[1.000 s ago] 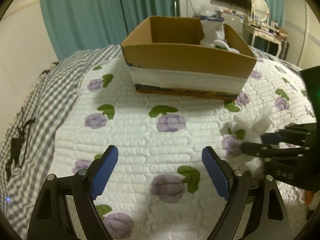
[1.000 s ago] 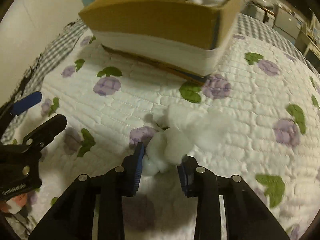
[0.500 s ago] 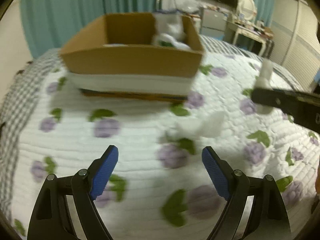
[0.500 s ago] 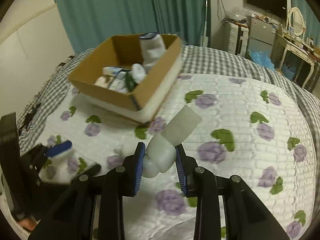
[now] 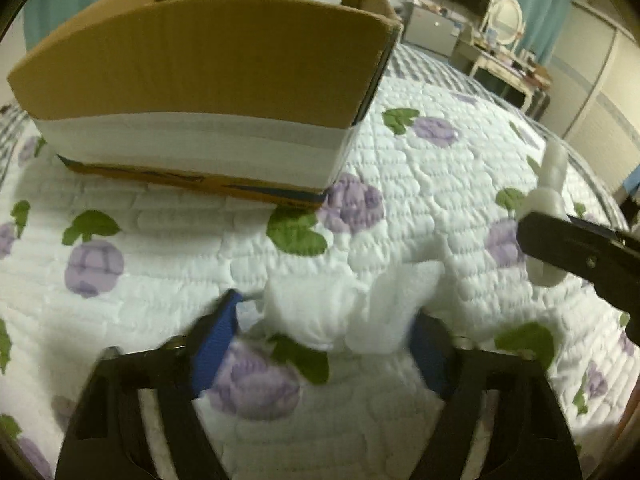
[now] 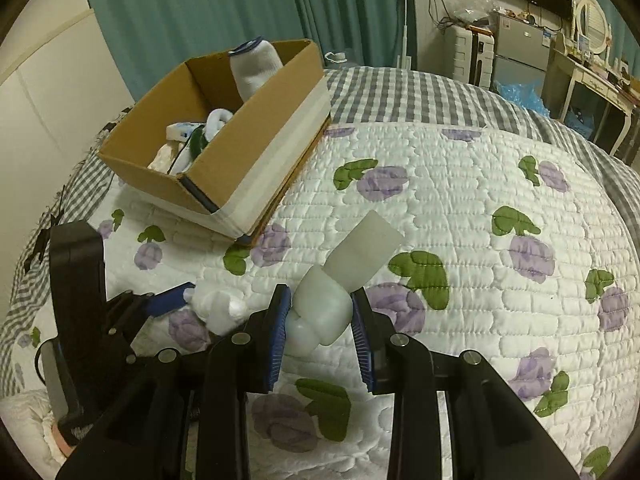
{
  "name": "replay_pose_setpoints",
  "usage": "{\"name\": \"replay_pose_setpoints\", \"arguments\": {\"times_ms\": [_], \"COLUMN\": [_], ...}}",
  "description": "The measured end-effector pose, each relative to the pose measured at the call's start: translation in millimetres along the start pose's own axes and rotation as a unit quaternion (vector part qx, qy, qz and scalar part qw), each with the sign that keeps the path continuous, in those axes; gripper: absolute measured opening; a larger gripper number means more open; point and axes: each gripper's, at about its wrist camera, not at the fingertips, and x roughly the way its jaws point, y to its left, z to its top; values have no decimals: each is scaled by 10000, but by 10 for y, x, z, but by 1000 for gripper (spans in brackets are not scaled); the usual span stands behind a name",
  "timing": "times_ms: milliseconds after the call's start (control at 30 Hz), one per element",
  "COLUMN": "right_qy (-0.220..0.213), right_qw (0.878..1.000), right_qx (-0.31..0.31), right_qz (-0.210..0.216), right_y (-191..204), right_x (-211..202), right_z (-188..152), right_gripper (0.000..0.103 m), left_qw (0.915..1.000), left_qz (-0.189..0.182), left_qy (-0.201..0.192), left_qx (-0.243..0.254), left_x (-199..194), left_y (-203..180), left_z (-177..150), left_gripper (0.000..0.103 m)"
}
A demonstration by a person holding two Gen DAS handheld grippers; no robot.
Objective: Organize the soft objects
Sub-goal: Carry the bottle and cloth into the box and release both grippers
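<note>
Right gripper (image 6: 320,316) clamps sock (image 6: 340,284); left gripper (image 5: 324,340) straddles another sock (image 5: 316,312).

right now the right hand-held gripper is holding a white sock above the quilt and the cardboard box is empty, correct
Not quite. The right hand-held gripper does hold a white sock above the quilt, but the cardboard box is not empty: the right wrist view shows socks inside it.

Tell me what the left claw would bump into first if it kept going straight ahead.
The left claw would first meet the white sock lying on the quilt between its fingers. Beyond that stands the cardboard box, though depth is uncertain.
</note>
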Motion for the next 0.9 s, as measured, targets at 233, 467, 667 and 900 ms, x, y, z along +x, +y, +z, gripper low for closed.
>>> {"name": "replay_pose_setpoints", "arguments": {"times_ms": [233,467,667,900], "right_qy": [-119,-433,-934,-1441], "right_qw": [9999,9988,9955,9891], "right_qx": [-60,-113,-157,-300], "right_qz": [-93,-173,-43,1], "right_y": [24,223,633,1053], "right_x": [-84,-446,-954,-1392], "right_z": [-17,-13,167,366], "right_gripper": [30,30,30,30], "left_qw": [9997,9986,9931,9840], "left_qz": [-191,-146,-37,126], "left_qy": [-17,-391,-1062,-1695], "left_qx": [181,335,501,540], "left_x": [-134,-699,-1386,-1956], "left_y": [30,136,226,371], "left_z": [-58,-66,77,358], "left_gripper": [45,45,45,45]}}
